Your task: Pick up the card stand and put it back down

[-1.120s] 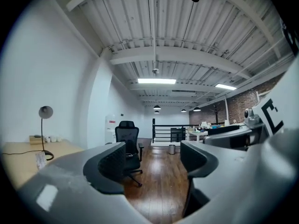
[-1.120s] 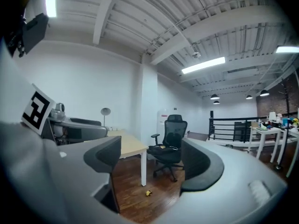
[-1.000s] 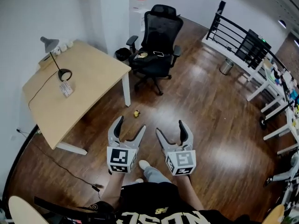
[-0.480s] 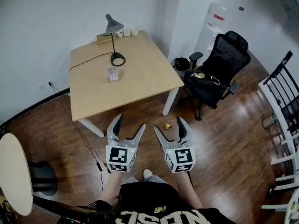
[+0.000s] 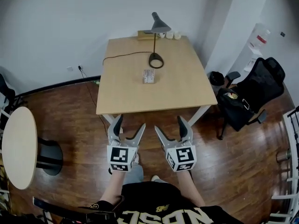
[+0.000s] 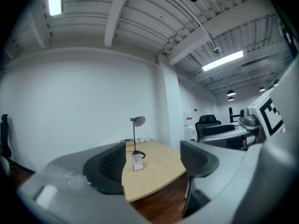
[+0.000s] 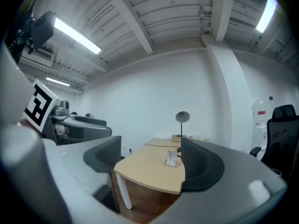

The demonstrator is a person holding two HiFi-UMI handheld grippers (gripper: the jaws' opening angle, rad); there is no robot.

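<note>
Find the card stand (image 5: 148, 76) upright near the middle of the table (image 5: 140, 99), just in front of the lamp (image 5: 155, 59) base, touched by nothing. Seen small and far off through both tool views (image 6: 137, 162) (image 7: 171, 158), framed in the gap between each pair of jaws.

Holding nothing: left tool (image 5: 131, 123) with jaws wide apart, right tool (image 5: 169, 124) wide apart too, side by side, pointing level at the table and short of its near edge, well away from the stand.

Judged as the approach step, with pick-up not yet begun. Next, likely: step in, reach over the near edge, bring one tool around the stand without clipping the lamp or its cable (image 5: 117, 57), close lightly on the thin upright, lift straight, set down flat.

Pale wood top, mostly bare, a few small items along the far edge by the white wall (image 5: 70, 22). Dark glossy wood floor (image 5: 74, 111); black chair (image 5: 254, 94) to the right, a bin (image 5: 216, 77) beside it, a round table (image 5: 18, 146) to the left.
</note>
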